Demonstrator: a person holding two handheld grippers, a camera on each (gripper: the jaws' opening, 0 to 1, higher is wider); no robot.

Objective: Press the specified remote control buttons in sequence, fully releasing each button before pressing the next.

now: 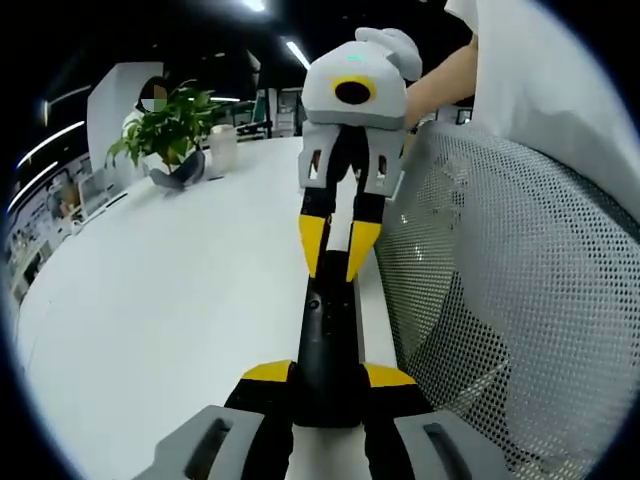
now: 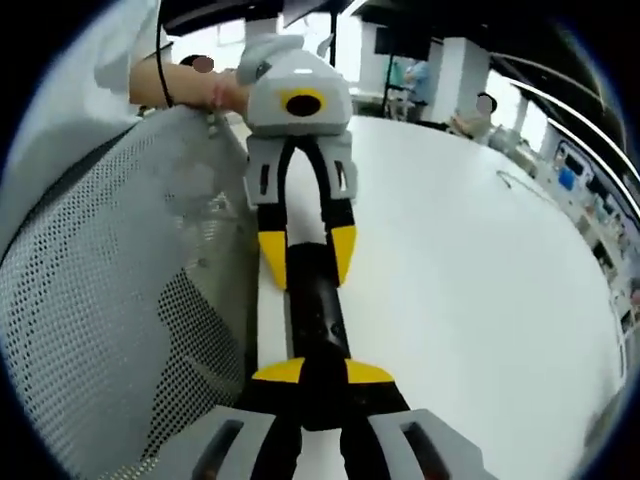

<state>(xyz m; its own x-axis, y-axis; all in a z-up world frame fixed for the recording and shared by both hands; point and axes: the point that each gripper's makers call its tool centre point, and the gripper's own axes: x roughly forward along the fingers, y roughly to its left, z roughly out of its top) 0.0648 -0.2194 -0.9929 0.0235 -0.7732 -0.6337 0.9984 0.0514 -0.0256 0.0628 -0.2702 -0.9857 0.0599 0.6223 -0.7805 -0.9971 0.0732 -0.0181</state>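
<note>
Remote (image 1: 327, 345) btns hidden, both grippers (image 1: 327, 375)

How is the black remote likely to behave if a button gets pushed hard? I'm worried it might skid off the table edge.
The remote looks rigid, so it shouldn't flex. The left gripper and right gripper each clamp an end, so it will likely stay put. The table looks smooth and the remote lies near its edge: released, it could slide.
</note>
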